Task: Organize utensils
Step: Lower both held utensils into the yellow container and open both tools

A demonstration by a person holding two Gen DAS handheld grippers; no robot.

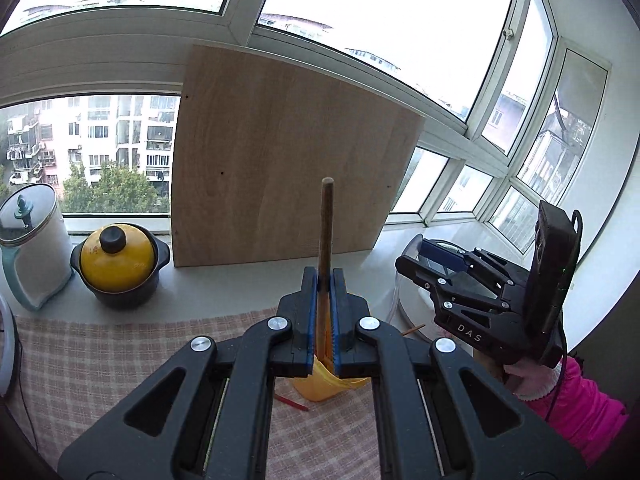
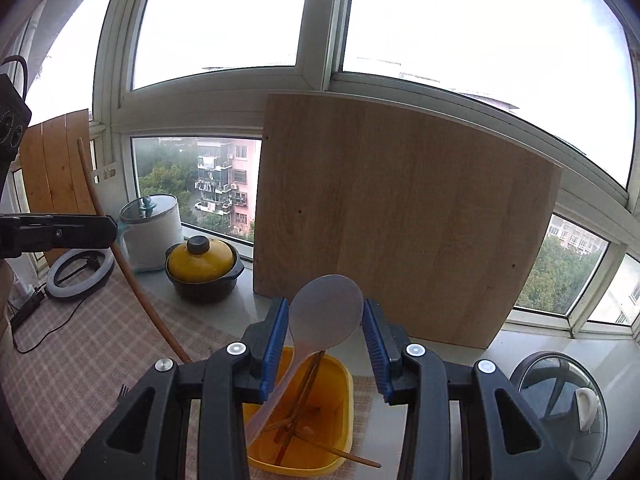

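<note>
My left gripper (image 1: 325,276) is shut on a long wooden stick (image 1: 325,232) that points up past its tips. Below it sits a yellow container (image 1: 320,384) on the checked cloth. In the right wrist view that container (image 2: 340,396) holds several wooden chopsticks (image 2: 304,396). My right gripper (image 2: 326,304) is shut on the head of a translucent rice spoon (image 2: 326,312), whose handle slants down to the left over the container. The left gripper (image 2: 60,232) with its stick (image 2: 120,256) shows at the left edge. The right gripper (image 1: 424,260) shows at the right of the left wrist view.
A wooden board (image 1: 280,160) leans on the window. A yellow-lidded black pot (image 1: 118,264) and a white canister (image 1: 32,240) stand on the sill. A red chopstick (image 1: 294,402) and a fork (image 2: 122,392) lie on the cloth. A ring light (image 2: 80,274) lies left, a glass lid (image 2: 560,396) right.
</note>
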